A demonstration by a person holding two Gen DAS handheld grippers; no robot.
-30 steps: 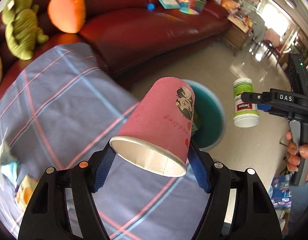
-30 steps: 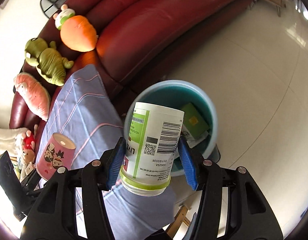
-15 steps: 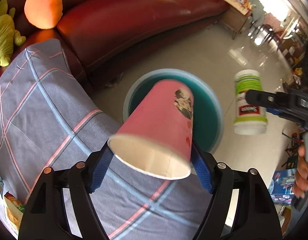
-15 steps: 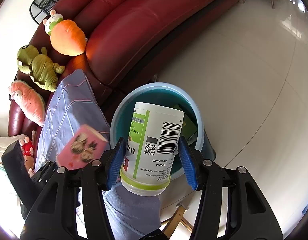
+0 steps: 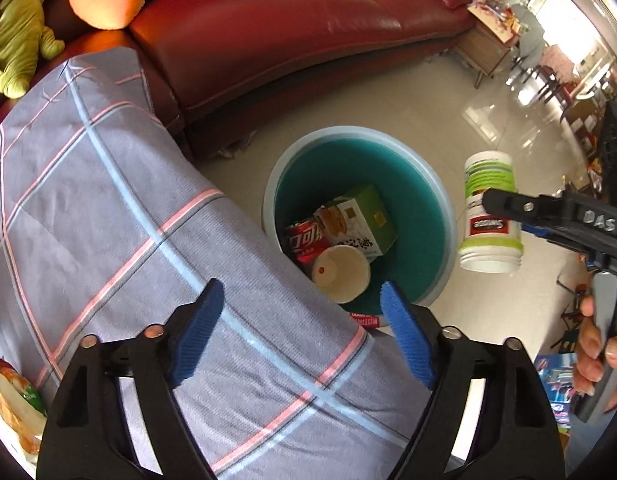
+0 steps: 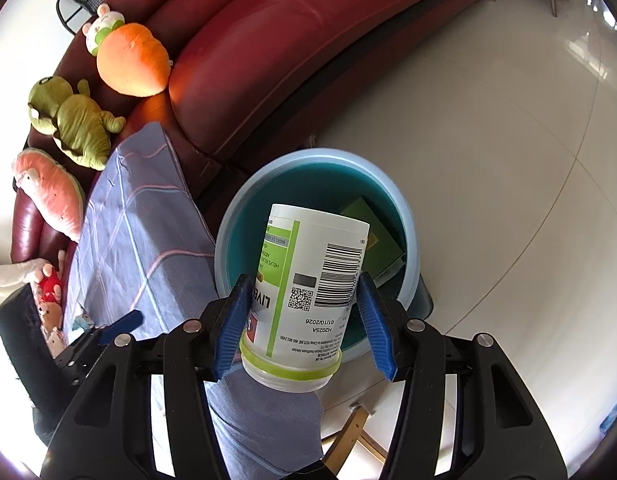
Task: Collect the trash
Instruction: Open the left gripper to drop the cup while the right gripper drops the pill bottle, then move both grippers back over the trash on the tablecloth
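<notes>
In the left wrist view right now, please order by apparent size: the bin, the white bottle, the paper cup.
1. bin
2. white bottle, though it hangs nearer the camera
3. paper cup, lying in the bin

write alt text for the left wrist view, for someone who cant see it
The left gripper, jaws open and empty, hangs over a teal bin holding a paper cup, a red can and a green box. Beside it, the right gripper holds a white bottle.
</notes>
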